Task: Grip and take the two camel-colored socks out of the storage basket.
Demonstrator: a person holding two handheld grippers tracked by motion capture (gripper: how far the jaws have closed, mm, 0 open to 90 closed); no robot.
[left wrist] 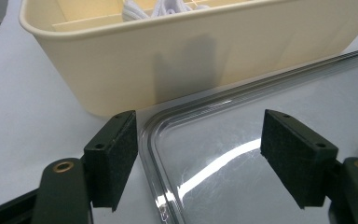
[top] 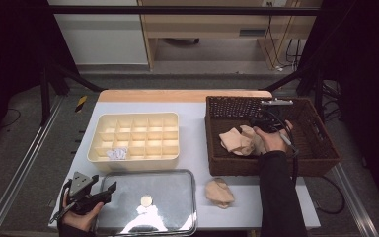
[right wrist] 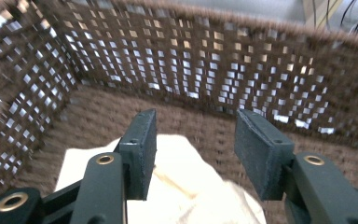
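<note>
- Beige, soft folded cloth (right wrist: 186,186) lies on the floor of the dark brown woven wicker basket (top: 321,148), toward its left wall, directly beneath the right gripper (right wrist: 196,154).
- That gripper's jaws stand apart with nothing between the pads; the cloth sits just below and slightly to the left of the gap.
- The left gripper (top: 91,190), jaws wide and empty, rests at the tabletop's near-left corner, well apart from the basket.
- The high view adds a second beige cloth bundle (top: 219,192) outside the basket, near the tabletop's front edge.
</note>
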